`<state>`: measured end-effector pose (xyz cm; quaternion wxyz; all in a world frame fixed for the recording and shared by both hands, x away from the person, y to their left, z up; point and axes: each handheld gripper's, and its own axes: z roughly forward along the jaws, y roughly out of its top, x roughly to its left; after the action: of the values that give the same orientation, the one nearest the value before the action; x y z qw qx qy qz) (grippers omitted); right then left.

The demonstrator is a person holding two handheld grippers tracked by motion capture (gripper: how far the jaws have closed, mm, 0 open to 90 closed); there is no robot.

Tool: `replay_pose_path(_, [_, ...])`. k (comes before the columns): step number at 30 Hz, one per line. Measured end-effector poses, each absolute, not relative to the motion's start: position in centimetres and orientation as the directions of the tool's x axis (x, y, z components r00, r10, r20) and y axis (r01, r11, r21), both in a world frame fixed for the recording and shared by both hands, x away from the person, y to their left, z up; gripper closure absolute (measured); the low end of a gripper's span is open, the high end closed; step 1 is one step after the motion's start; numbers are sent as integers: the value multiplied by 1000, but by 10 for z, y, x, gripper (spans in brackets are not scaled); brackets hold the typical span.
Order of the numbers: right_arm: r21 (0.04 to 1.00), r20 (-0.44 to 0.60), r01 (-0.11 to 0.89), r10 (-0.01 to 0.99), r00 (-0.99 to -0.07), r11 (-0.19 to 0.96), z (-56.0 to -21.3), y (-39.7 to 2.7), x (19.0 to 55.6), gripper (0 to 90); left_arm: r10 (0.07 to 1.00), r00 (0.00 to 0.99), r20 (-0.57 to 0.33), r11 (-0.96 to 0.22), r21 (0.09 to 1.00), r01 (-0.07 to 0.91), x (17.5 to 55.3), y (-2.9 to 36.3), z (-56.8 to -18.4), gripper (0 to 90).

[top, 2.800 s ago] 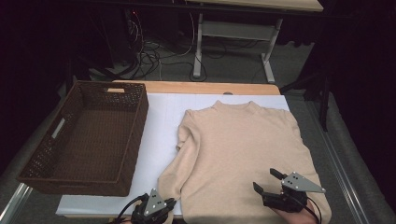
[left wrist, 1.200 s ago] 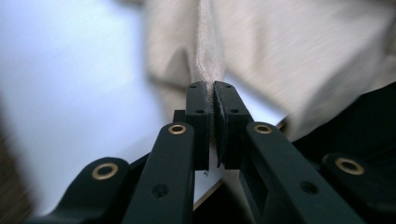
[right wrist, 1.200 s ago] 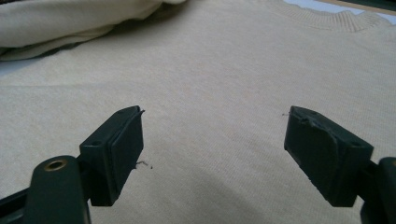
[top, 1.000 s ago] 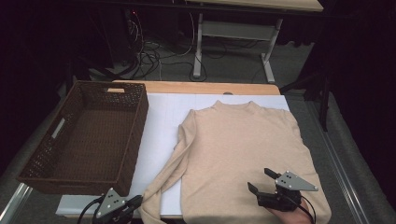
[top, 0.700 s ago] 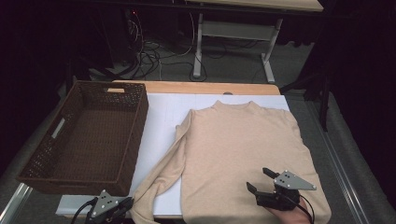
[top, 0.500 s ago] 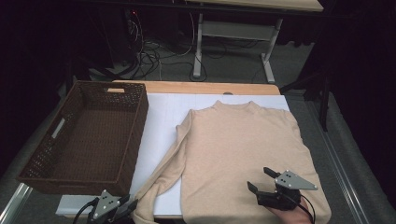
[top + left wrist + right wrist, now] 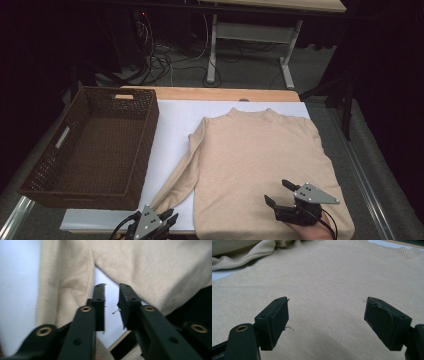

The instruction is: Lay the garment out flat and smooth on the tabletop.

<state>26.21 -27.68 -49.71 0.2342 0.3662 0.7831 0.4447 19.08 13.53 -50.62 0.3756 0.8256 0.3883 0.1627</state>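
Item: one beige sweater [image 7: 262, 160], laid flat and face up on the white sheet [image 7: 170, 125] of the tabletop [image 7: 210, 94], its left sleeve [image 7: 182, 170] drawn out straight toward the near edge; no fold is yet made in the body, and the wicker basket [image 7: 92, 145] alongside is judged the likely destination. The left hand-held gripper [image 7: 111, 293], jaws just eased narrowly apart with nothing between them, is poised off the cuff; the right hand-held gripper [image 7: 325, 320] is held spread wide over the hem, gripping nothing.

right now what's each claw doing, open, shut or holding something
left claw: open by a narrow gap, just let go, holding nothing, beside the sweater sleeve.
right claw: wide open, empty, over the sweater.
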Motion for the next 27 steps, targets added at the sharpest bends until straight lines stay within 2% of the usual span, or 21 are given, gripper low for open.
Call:
replay_pose_path(3, [867, -39, 367, 781, -623, 336, -497, -276, 262, 203, 772, 636, 10, -450, 715, 535, 191, 139, -517, 503])
replay_pose_path(7, [868, -30, 369, 777, -628, 332, -498, -273, 262, 204, 766, 643, 16, -472, 692, 546, 191, 145, -522, 487])
replay_pose_path(10, [873, -17, 360, 757, -653, 330, -496, -262, 263, 224, 758, 652, 13, -482, 686, 546, 191, 150, -521, 534])
replay_pose_path(15, [856, -17, 349, 696, -718, 381, -490, -221, 272, 373, 755, 655, -2, -473, 691, 547, 193, 158, -520, 624])
replay_pose_path(20, [833, -12, 324, 601, -799, 448, -492, -158, 285, 456, 757, 653, -13, -466, 690, 554, 194, 161, -520, 688])
replay_pose_path(21, [823, -3, 320, 566, -824, 469, -496, -134, 290, 472, 756, 655, -4, -472, 690, 549, 194, 161, -520, 721])
replay_pose_path(22, [823, -3, 320, 566, -824, 469, -496, -134, 290, 472, 754, 657, 0, -476, 689, 546, 194, 161, -521, 721])
replay_pose_path(25, [802, -9, 297, 508, -861, 518, -501, -93, 295, 498, 757, 653, -18, -464, 690, 556, 196, 165, -521, 803])
replay_pose_path(27, [784, 0, 295, 476, -879, 546, -505, -68, 298, 518, 755, 655, -27, -459, 691, 558, 197, 167, -521, 826])
